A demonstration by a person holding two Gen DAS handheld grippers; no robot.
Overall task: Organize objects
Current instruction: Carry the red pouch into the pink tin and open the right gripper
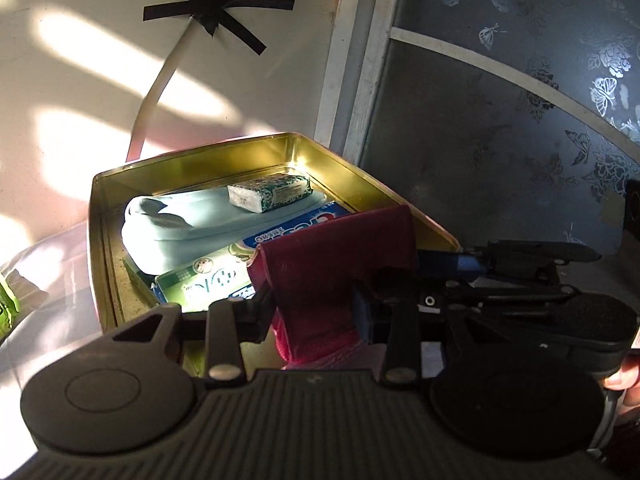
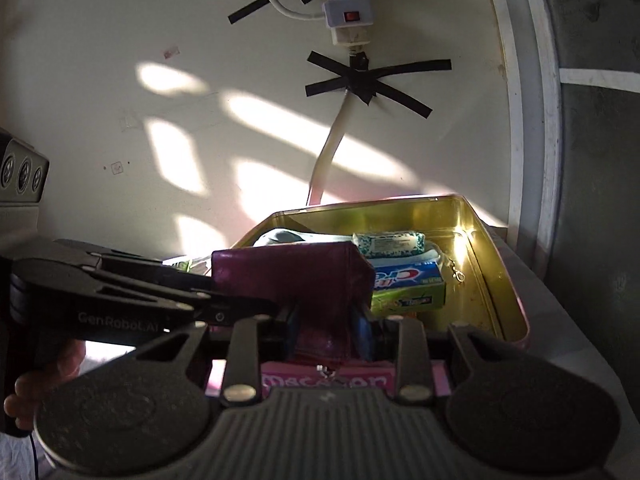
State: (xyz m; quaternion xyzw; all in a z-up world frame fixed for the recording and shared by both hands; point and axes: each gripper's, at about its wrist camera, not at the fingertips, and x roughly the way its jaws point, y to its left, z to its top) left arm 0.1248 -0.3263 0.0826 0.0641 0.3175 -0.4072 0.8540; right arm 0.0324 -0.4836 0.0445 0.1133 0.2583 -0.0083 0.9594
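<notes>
A gold tin box [image 1: 100, 240] [image 2: 500, 280] stands open against the wall. It holds a light blue cloth [image 1: 180, 232], a small green-white packet [image 1: 272, 192] [image 2: 390, 242], a blue toothpaste box [image 1: 296, 228] [image 2: 408, 276] and a green box [image 1: 212, 280] [image 2: 408, 300]. Both grippers are shut on one dark red wallet [image 1: 332, 264] [image 2: 288, 276] held over the tin's near edge. My left gripper [image 1: 316, 312] grips it from one side; my right gripper [image 2: 326, 328] grips it from the other. The right gripper's arm shows in the left wrist view [image 1: 520, 264].
A white cable [image 1: 156, 92] taped to the wall hangs behind the tin, under a power strip [image 2: 348, 8]. A door frame [image 1: 360, 80] and patterned glass stand at the right. A pink box [image 2: 324, 380] lies under the right gripper. A green packet [image 1: 6, 312] lies at far left.
</notes>
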